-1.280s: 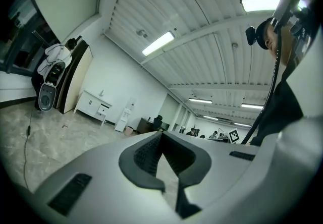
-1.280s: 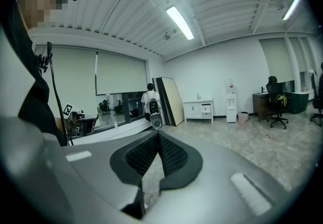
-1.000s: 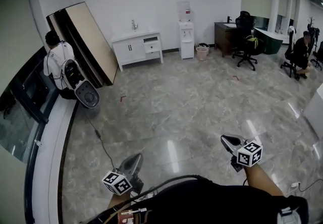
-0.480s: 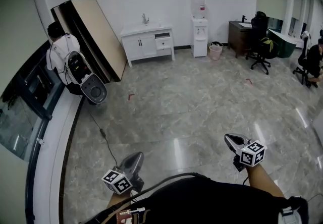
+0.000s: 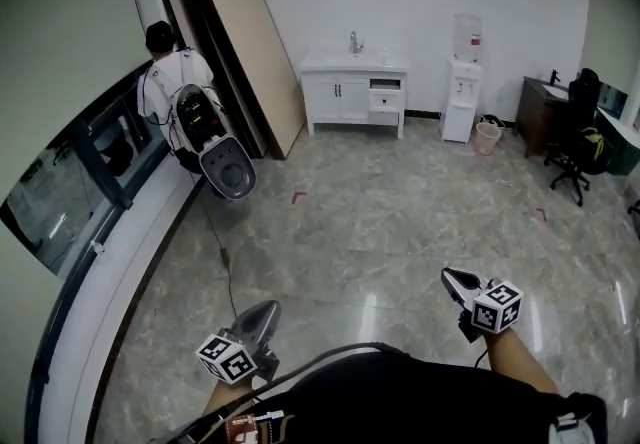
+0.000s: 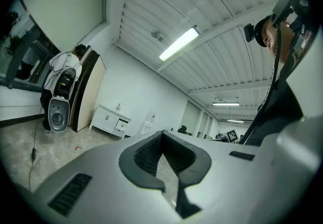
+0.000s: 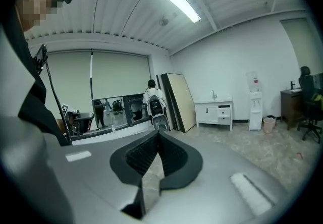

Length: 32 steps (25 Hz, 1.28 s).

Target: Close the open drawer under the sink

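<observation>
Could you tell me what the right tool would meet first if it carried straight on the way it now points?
Nothing near: open floor lies ahead of the right tool. Its line runs toward the person with the backpack by the window, left of the sink cabinet, though it may meet floor first.

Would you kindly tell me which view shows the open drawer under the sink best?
The head view: the open drawer juts visibly from the white sink cabinet, unobstructed. The right gripper view shows it smaller; the left gripper view, tiny and distant.
</observation>
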Tool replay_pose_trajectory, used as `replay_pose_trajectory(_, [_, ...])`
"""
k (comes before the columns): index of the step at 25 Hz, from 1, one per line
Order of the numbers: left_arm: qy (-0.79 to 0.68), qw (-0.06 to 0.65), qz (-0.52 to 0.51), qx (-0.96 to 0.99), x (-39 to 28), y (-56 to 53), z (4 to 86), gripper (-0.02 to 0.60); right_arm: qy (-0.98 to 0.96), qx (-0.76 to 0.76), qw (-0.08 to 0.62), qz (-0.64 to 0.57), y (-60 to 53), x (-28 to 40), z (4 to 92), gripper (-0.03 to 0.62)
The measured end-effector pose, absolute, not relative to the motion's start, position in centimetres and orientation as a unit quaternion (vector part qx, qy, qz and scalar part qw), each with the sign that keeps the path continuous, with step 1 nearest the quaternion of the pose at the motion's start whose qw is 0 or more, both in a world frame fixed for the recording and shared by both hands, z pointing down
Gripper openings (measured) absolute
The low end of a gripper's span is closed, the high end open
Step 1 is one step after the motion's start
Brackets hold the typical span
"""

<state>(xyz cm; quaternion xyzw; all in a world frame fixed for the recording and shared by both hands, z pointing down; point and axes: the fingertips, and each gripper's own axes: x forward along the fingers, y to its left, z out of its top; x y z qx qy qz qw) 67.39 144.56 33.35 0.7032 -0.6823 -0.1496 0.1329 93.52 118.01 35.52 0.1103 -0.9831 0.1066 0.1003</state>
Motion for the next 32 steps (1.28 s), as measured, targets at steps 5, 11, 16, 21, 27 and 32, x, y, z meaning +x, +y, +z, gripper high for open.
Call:
replay_pose_trajectory(5, [-0.705,0.118,-0.175,0.677,65.4,139.2,33.2,-0.002,-0.988,0.076,0.089,0.104,111.3,88.8,34.8,0.002])
replay_pose_trajectory(11, [-0.721,0.126,-0.155,0.664,62.8,136.0,34.0,-0.002,-0.987,0.051,0.097,0.114,107.2,84.3,36.9,0.002])
replay_pose_trajectory(16, [-0.724,0.13,-0.166,0.657,57.3,134.6,35.1,-0.002,-0.987,0.055,0.103,0.114,105.3,79.4,37.9,0.002])
replay_pose_trajectory(21, [-0.697,0.134,-0.18,0.681,49.4,132.2,35.6,-0.002,-0.986,0.078,0.106,0.105,104.3,72.8,37.5,0.002])
replay_pose_trajectory(27, [-0.669,0.127,-0.164,0.714,39.0,130.3,33.8,-0.002,-0.983,0.119,0.092,0.105,104.0,64.5,35.7,0.002])
replay_pose_trajectory(32, [-0.661,0.125,-0.149,0.725,32.2,129.3,33.5,-0.002,-0.982,0.135,0.09,0.103,103.9,58.8,35.8,0.002])
